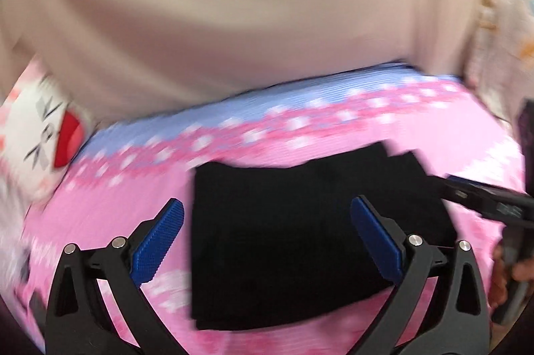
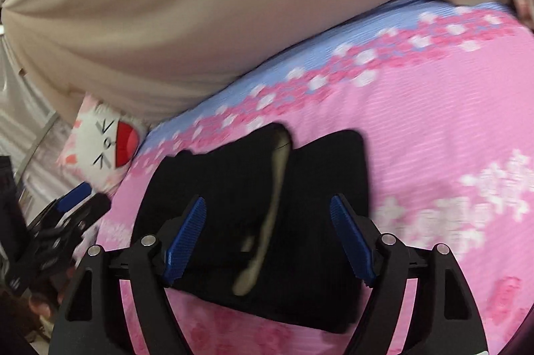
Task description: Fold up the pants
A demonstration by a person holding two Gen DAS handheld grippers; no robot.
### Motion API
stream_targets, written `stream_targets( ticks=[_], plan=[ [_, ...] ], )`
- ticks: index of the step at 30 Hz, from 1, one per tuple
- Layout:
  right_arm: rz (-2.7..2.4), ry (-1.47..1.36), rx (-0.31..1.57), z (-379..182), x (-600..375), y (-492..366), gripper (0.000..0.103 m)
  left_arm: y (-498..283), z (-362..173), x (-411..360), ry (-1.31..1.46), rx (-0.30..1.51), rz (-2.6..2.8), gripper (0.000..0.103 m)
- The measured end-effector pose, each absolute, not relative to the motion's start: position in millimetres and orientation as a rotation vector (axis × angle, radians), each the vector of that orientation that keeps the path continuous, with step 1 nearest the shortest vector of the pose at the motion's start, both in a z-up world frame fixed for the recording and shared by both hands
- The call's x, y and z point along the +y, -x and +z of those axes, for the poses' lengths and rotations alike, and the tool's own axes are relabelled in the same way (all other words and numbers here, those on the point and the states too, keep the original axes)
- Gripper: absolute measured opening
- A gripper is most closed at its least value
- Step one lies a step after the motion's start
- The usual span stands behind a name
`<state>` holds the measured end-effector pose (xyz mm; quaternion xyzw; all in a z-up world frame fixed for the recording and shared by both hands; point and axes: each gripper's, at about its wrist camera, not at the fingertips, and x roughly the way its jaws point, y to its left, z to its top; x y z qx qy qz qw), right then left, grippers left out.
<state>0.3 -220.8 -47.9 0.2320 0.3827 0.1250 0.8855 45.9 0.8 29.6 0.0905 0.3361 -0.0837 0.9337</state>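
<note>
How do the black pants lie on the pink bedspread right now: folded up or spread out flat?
Folded. The black pants form a compact, roughly rectangular bundle with layered edges on the pink bedspread, no legs stretched out.

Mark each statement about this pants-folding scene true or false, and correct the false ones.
1. The black pants lie folded on a pink floral bedsheet. True.
2. The left gripper is clamped on the pants. False: its jaws are open, holding nothing.
3. The right gripper is open. True.
4. A cat-face pillow lies on top of the pants. False: it sits apart, at the bed's edge.
</note>
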Motion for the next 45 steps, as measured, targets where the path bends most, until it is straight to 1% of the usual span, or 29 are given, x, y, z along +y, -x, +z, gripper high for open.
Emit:
stream_targets(
  ticks=[3,4,5,6,8,9,12,14,16,17,18,19,20,21,24,26,28,29,30,31,34,36,38,39,40,41,42,45],
  plan=[
    [0.271,-0.432,0.884,-67.0,-195.3,-22.2,0.077,-56.7,17.2,29.1,-0.167,0.728,-0.048,0.098],
    [0.255,-0.414,0.874,-68.6,-188.9,-24.2,0.075,-57.8,14.3,39.9,-0.165,0.735,-0.018,0.098],
    [0.258,-0.365,0.864,-66.3,-178.2,-25.2,0.048,-52.2,14.5,51.4,-0.164,0.740,-0.003,0.098],
    [0.240,-0.312,0.868,-61.1,-169.0,-26.0,0.024,-53.3,12.9,58.6,-0.161,0.747,0.017,0.098],
    [0.267,-0.308,0.816,-36.5,-164.4,-19.9,0.016,-57.5,10.3,66.3,-0.148,0.759,0.040,0.098],
    [0.278,-0.313,0.788,-22.3,-166.3,-15.4,0.014,-55.2,11.7,66.9,-0.144,0.762,0.040,0.098],
    [0.277,-0.307,0.692,20.6,-179.9,6.2,0.014,-50.7,15.4,70.2,-0.133,0.764,0.047,0.098],
    [0.212,-0.280,0.691,27.7,-193.8,15.9,0.014,-50.7,13.0,71.0,-0.131,0.769,0.041,0.098],
    [0.162,-0.286,0.759,5.0,-209.1,13.2,0.017,-53.6,5.1,67.7,-0.138,0.792,0.027,0.098],
    [0.127,-0.308,0.848,-25.8,-219.3,6.4,0.023,-55.7,0.2,64.4,-0.145,0.806,0.021,0.098],
    [0.095,-0.308,0.923,-47.7,-223.3,0.2,0.026,-58.4,-6.4,59.7,-0.153,0.824,0.014,0.098],
    [0.089,-0.336,0.943,-64.0,-228.8,0.4,0.027,-59.7,-10.8,56.1,-0.158,0.835,0.009,0.098],
    [0.076,-0.418,0.888,-59.1,-235.1,8.5,0.026,-60.8,-14.2,52.3,-0.164,0.848,0.003,0.098],
    [0.054,-0.433,0.881,-50.1,-235.3,11.2,0.028,-61.8,-17.3,48.3,-0.173,0.863,0.001,0.098],
    [0.005,-0.283,0.702,1.7,-215.7,23.9,0.028,-60.8,-19.3,42.7,-0.182,0.872,-0.008,0.098],
    [0.074,-0.208,0.675,20.6,-194.0,16.8,0.028,-60.2,-19.0,40.2,-0.182,0.868,-0.013,0.098],
    [0.166,-0.186,0.687,21.4,-173.6,1.2,0.028,-61.0,-20.4,36.5,-0.182,0.875,-0.018,0.098],
    [0.196,-0.156,0.705,16.4,-159.3,-11.6,0.027,-61.1,-21.1,34.3,-0.183,0.879,-0.019,0.098],
    [0.204,-0.127,0.719,12.0,-150.3,-22.4,0.022,-61.0,-21.3,32.5,-0.186,0.882,-0.019,0.098],
    [0.212,-0.101,0.737,5.3,-143.0,-33.5,0.020,-61.0,-21.2,30.6,-0.187,0.882,-0.019,0.098],
    [0.159,-0.095,0.817,-26.0,-147.8,-74.2,0.014,-59.8,-20.9,26.2,-0.198,0.885,-0.023,0.098],
    [0.072,-0.135,0.881,-51.2,-173.3,-98.2,0.000,-60.0,-22.4,24.3,-0.207,0.892,-0.026,0.098],
    [0.106,-0.305,0.902,-58.0,-198.6,-100.2,0.000,-60.9,-24.9,23.5,-0.209,0.900,-0.029,0.098],
    [0.110,-0.321,0.890,-51.3,-197.2,-94.1,0.000,-61.8,-26.3,23.5,-0.207,0.904,-0.029,0.098],
    [0.106,-0.291,0.866,-42.5,-190.0,-86.6,0.000,-62.0,-27.0,23.2,-0.207,0.905,-0.026,0.098],
    [0.106,-0.242,0.824,-29.9,-178.8,-72.7,0.003,-62.9,-28.1,23.3,-0.207,0.907,-0.022,0.098],
    [0.124,-0.219,0.793,-20.9,-170.3,-60.6,0.008,-64.4,-29.5,23.5,-0.205,0.913,-0.023,0.098],
    [0.169,-0.207,0.800,-20.4,-163.8,-39.3,0.008,-67.3,-32.8,24.2,-0.193,0.927,-0.032,0.098]
  ],
)
